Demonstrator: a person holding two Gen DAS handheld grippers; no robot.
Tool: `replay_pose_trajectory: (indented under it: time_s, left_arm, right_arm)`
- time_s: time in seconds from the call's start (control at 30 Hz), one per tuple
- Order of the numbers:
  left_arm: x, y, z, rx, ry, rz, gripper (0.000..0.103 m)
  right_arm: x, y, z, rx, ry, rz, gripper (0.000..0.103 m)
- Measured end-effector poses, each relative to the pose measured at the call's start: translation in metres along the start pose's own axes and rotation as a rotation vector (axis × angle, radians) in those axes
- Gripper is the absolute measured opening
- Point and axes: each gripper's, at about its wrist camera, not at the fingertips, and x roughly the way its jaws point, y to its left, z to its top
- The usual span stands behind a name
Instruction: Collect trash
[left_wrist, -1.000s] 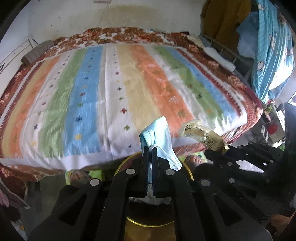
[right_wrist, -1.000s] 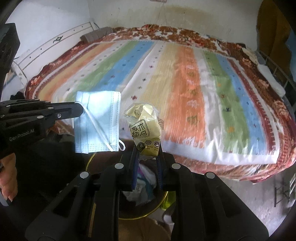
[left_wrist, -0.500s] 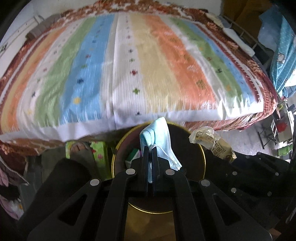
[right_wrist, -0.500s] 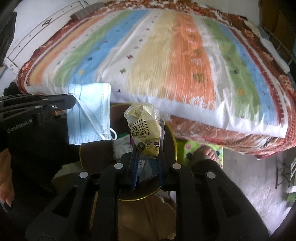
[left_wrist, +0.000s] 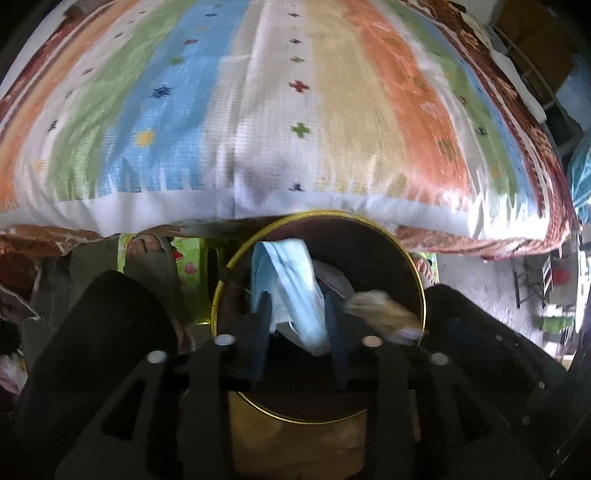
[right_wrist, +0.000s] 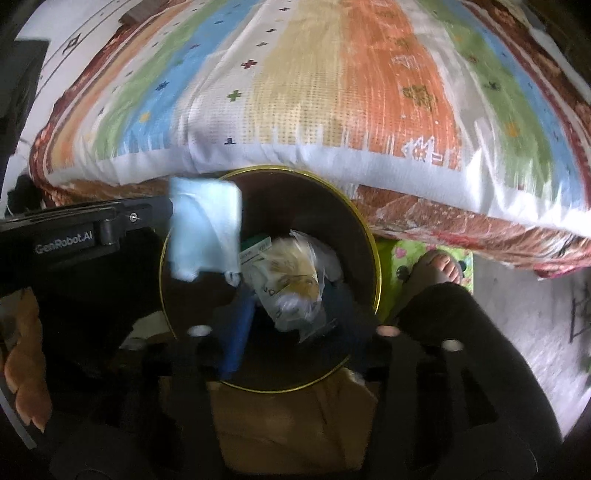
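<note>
Two pieces of trash hang over the open bin (left_wrist: 369, 221), whose gold rim sits just beside the foot edge of the striped bedspread (left_wrist: 258, 110). The blue face mask (left_wrist: 291, 291) lies between the fingers of the left gripper (left_wrist: 297, 325), and the yellowish snack wrapper (right_wrist: 291, 291) between those of the right gripper (right_wrist: 288, 325). Both sets of jaws have just been opening; they now stand apart, and each piece looks blurred and loose, so I judge both are dropping rather than held. Earlier rubbish, a green-and-white packet among it, already lies in the bin beneath them. The bedspread shows no trash as far as either view reaches, so collecting seems nearly done, with only this release to finish. A sandalled foot (right_wrist: 439, 266) rests on a green mat beside the bin.
</note>
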Motion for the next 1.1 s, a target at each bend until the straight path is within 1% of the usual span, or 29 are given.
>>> replay_pose_trajectory:
  time_s: [0.1, 0.17, 0.27, 0.33, 0.43, 0.5, 0.57, 0.63, 0.7, 0.73, 0.8, 0.83, 0.93, 1.0, 1.03, 1.07, 1.1]
  left_arm:
    - [-0.006, 0.003, 0.001, -0.014, -0.016, -0.021, 0.03]
    - [-0.011, 0.004, 0.001, -0.011, -0.028, -0.025, 0.03]
    - [-0.018, 0.004, 0.003, -0.008, -0.045, -0.046, 0.033]
    - [-0.025, 0.004, 0.001, -0.003, -0.054, -0.075, 0.038]
    - [-0.034, 0.002, -0.006, 0.022, -0.069, -0.111, 0.043]
    - [-0.042, 0.003, -0.013, 0.046, -0.09, -0.122, 0.047]
    - [-0.05, 0.003, -0.02, 0.075, -0.119, -0.134, 0.053]
    - [-0.061, 0.003, -0.031, 0.114, -0.166, -0.139, 0.06]
    - [-0.07, 0.003, -0.042, 0.15, -0.204, -0.144, 0.062]
    - [-0.073, 0.004, -0.047, 0.165, -0.216, -0.147, 0.065]
    - [-0.08, 0.006, -0.06, 0.196, -0.253, -0.139, 0.069]
    - [-0.083, 0.007, -0.064, 0.204, -0.267, -0.135, 0.072]
    - [-0.09, 0.014, -0.078, 0.22, -0.301, -0.134, 0.078]
    - [-0.094, 0.016, -0.089, 0.231, -0.328, -0.118, 0.087]
    - [-0.095, 0.016, -0.095, 0.239, -0.341, -0.109, 0.094]
    - [-0.096, 0.016, -0.102, 0.256, -0.364, -0.091, 0.097]
    - [-0.097, 0.016, -0.107, 0.265, -0.381, -0.077, 0.097]
  right_arm:
    - [-0.003, 0.0, 0.0, 0.006, -0.009, 0.013, 0.053]
    - [-0.008, 0.0, -0.001, 0.001, -0.031, 0.012, 0.053]
    - [-0.017, -0.001, 0.0, 0.005, -0.059, 0.025, 0.056]
    - [-0.023, -0.002, -0.001, 0.009, -0.073, 0.037, 0.056]
    - [-0.039, -0.001, -0.006, -0.017, -0.121, 0.023, 0.057]
    - [-0.05, -0.001, -0.009, -0.037, -0.158, 0.02, 0.06]
    - [-0.062, -0.003, -0.014, -0.052, -0.195, 0.016, 0.064]
    - [-0.069, -0.004, -0.02, -0.056, -0.217, 0.019, 0.064]
    - [-0.076, -0.007, -0.028, -0.059, -0.24, 0.022, 0.064]
    - [-0.079, -0.007, -0.032, -0.065, -0.254, 0.016, 0.065]
    - [-0.087, -0.006, -0.042, -0.088, -0.286, -0.004, 0.072]
    - [-0.091, -0.004, -0.048, -0.102, -0.303, -0.009, 0.073]
    - [-0.101, 0.002, -0.067, -0.122, -0.34, 0.015, 0.083]
    - [-0.108, 0.008, -0.078, -0.143, -0.372, 0.015, 0.093]
    - [-0.112, 0.011, -0.083, -0.157, -0.392, 0.012, 0.095]
    - [-0.113, 0.014, -0.087, -0.166, -0.4, 0.011, 0.094]
    - [-0.113, 0.015, -0.089, -0.169, -0.4, 0.016, 0.094]
